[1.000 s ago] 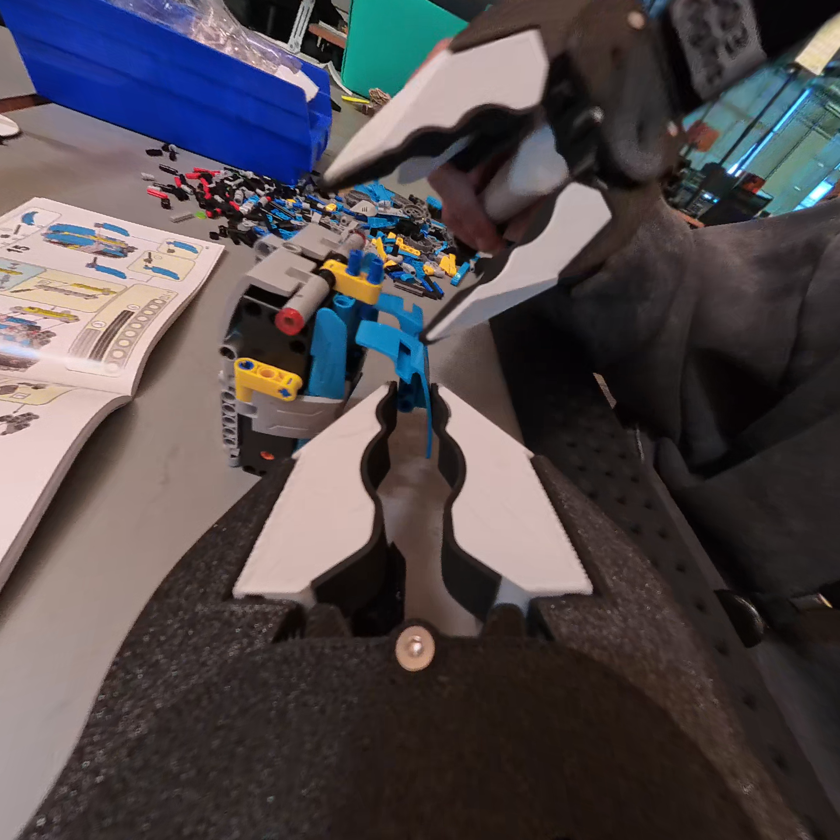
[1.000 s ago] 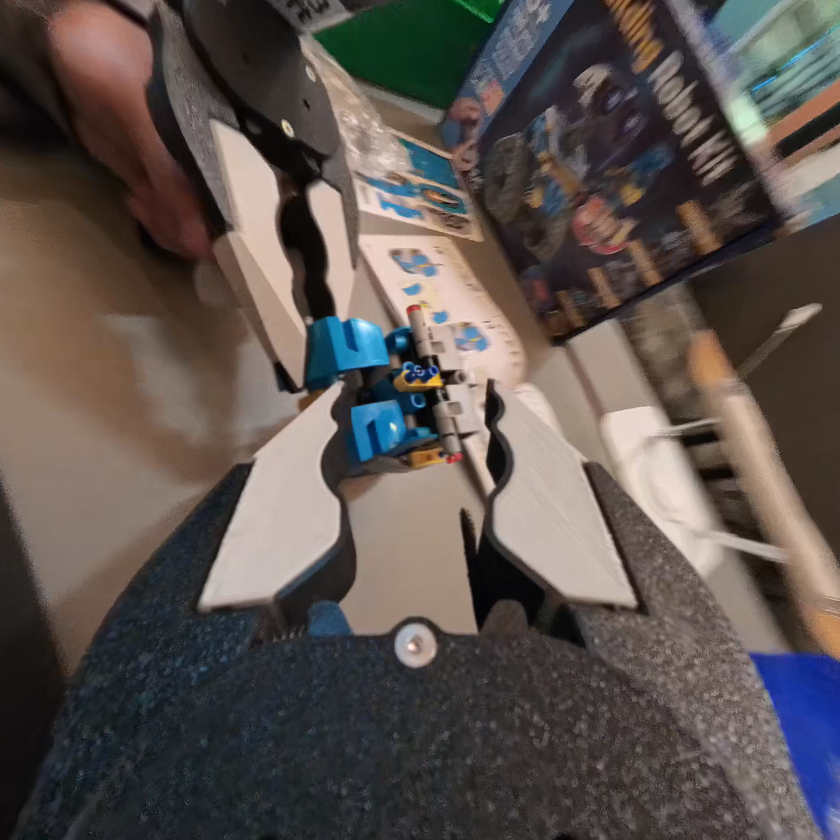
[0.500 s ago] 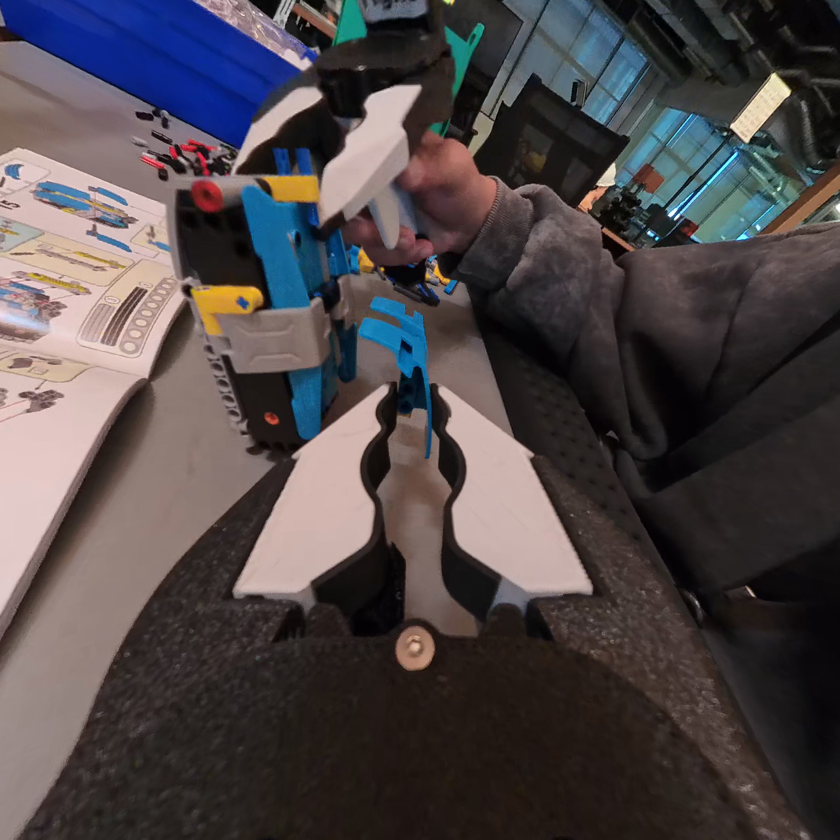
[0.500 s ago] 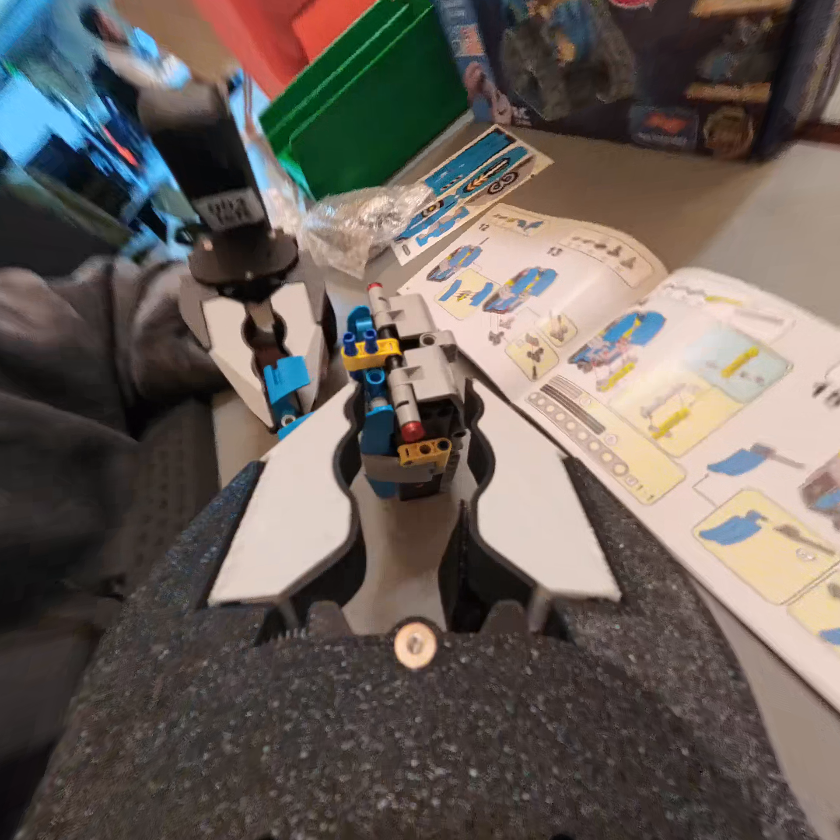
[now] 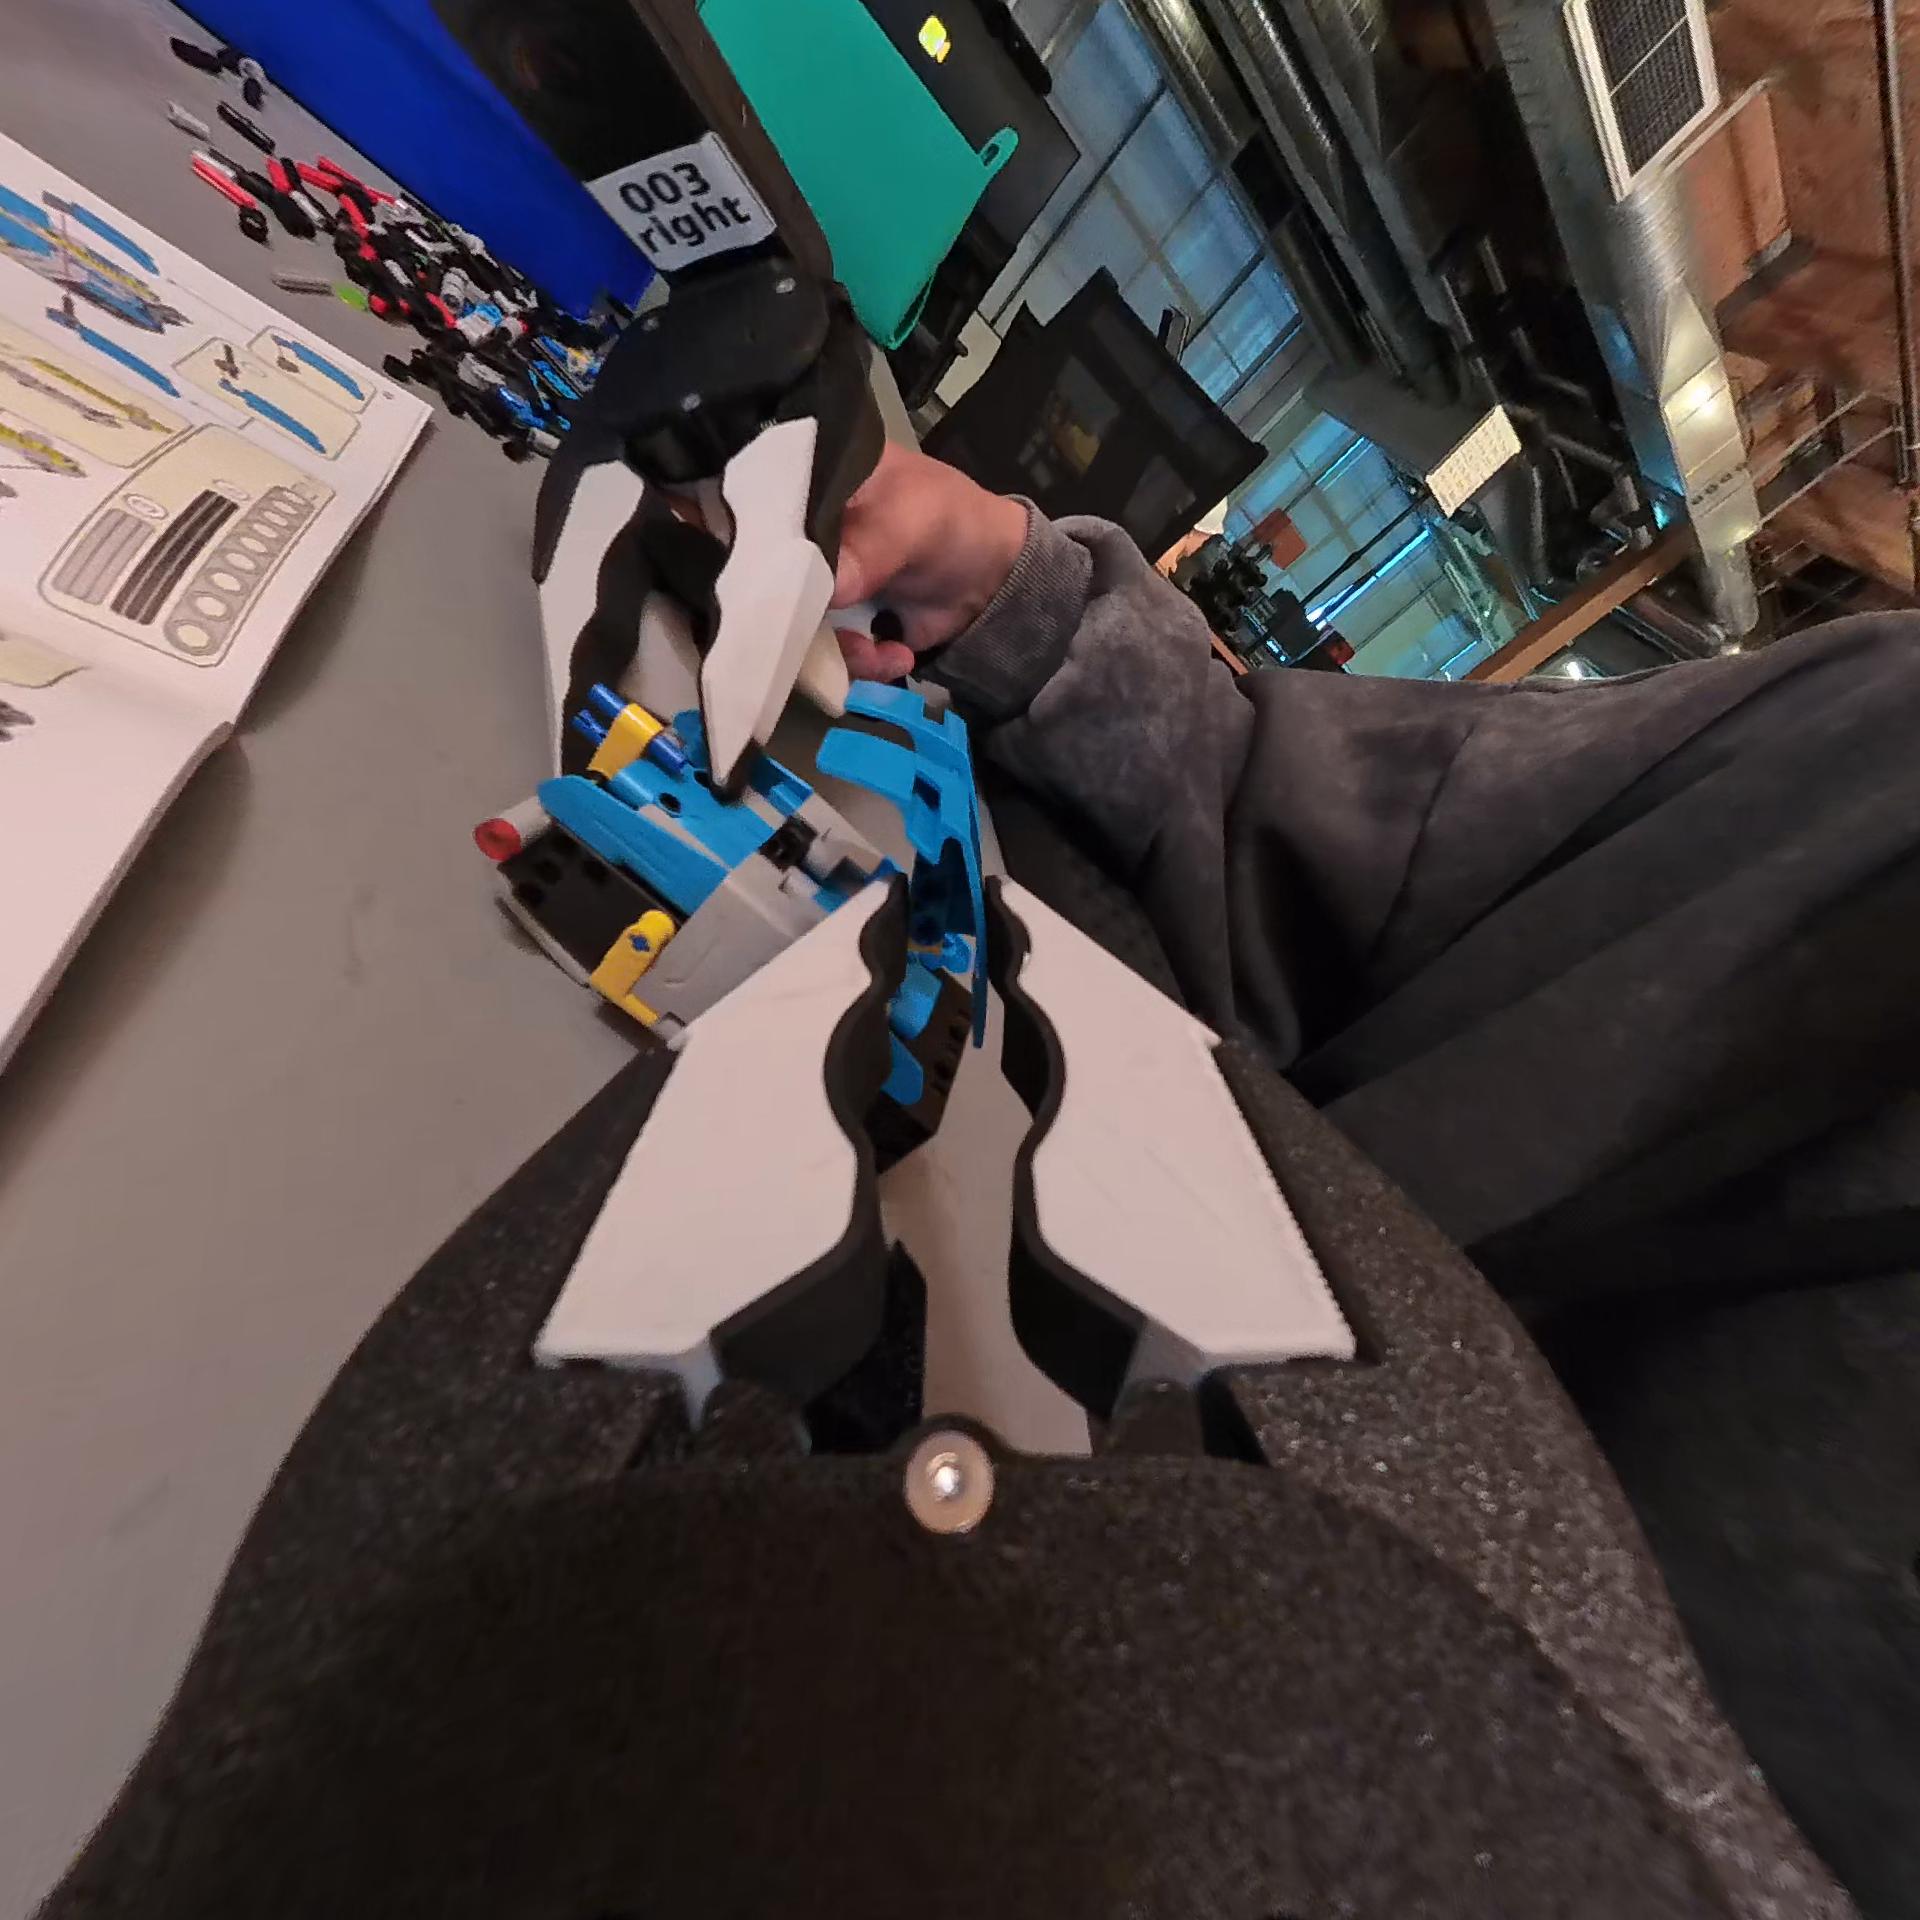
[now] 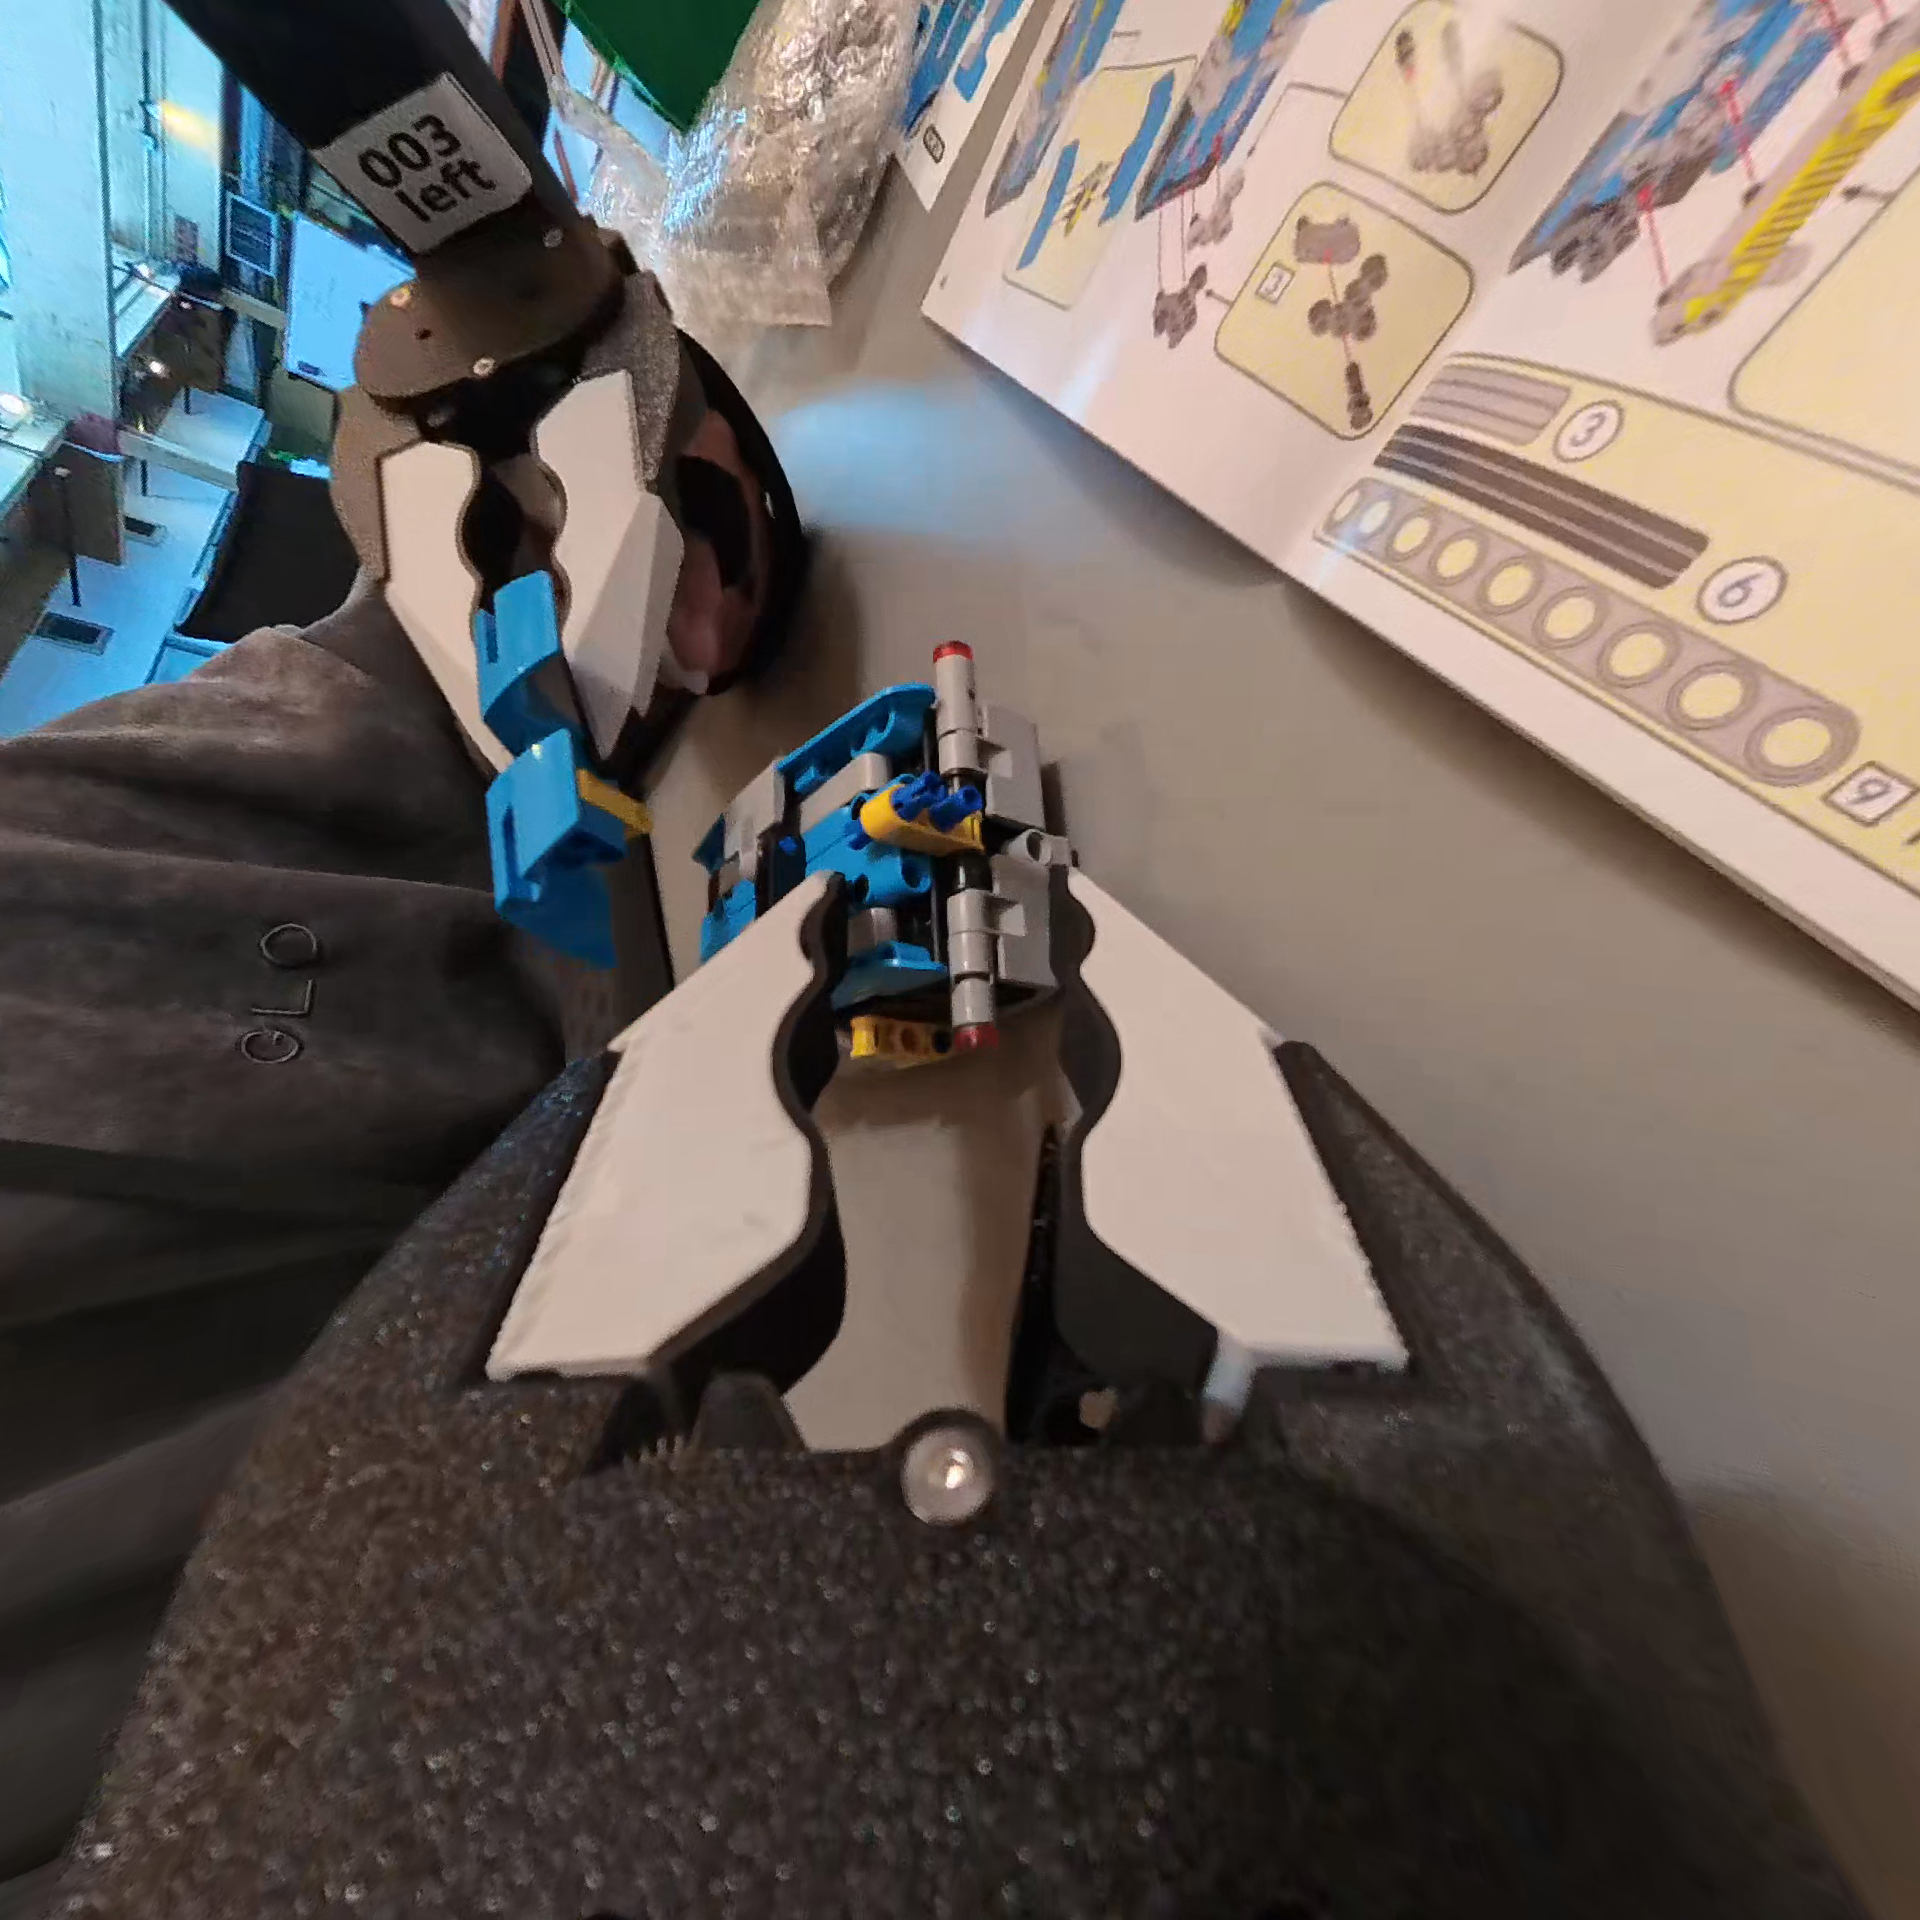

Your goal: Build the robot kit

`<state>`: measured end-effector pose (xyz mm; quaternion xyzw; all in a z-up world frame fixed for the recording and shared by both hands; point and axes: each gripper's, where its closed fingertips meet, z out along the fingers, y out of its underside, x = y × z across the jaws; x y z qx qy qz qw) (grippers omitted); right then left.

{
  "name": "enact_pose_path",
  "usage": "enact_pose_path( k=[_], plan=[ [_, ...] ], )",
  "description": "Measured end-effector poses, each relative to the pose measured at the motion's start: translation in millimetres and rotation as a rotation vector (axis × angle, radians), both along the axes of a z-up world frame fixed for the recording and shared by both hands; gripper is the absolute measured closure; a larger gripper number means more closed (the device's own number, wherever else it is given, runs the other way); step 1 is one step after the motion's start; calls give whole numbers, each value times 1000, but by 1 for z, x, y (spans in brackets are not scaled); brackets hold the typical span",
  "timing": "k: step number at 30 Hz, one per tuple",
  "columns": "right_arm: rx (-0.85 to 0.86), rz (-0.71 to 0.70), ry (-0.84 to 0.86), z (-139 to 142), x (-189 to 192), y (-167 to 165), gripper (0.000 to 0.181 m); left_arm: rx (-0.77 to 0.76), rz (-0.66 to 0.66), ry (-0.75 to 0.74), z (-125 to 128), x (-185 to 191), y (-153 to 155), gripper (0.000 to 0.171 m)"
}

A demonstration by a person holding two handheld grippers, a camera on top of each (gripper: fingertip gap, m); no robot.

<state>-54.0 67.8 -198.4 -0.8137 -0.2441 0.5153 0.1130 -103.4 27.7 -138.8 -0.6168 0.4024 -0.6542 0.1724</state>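
Blue ribbed panel (image 5: 940, 831) is pinched in the left hand-held gripper (image 5: 940, 914), just beside the brick model (image 6: 904, 883) clamped by the right hand-held gripper (image 6: 951, 925) on the desk (image 5: 260, 1039).

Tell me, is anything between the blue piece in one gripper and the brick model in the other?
Nothing visible. The blue piece, shut in the left gripper, sits beside the brick model held by the right gripper; only bare table shows between.
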Motion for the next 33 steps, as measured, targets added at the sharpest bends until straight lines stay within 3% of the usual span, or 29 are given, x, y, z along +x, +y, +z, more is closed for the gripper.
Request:
enact_pose_path(
  k=[5,9,14,17,24,28,33],
  plan=[
    [26,-40,-9,-2,4,3,135,37,-31,11,-3,-1,-15,158],
    [178,-129,-34,10,16,16,120,30,-45,7,-3,0,-17,158],
    [573,-287,13,65,24,29,123,-35,2,-25,2,-3,-4,159],
    [772,-228,92,92,1,4,119,-80,35,-34,3,-4,4,158],
    [1084,13,-234,56,-38,-25,107,-230,46,-2,-2,-5,17,159],
    [1128,47,-318,45,-43,-25,111,-331,-17,-6,-1,-7,16,159],
    [1109,41,-313,46,-39,-24,124,-340,-29,-4,-1,-7,14,159]
  ],
)
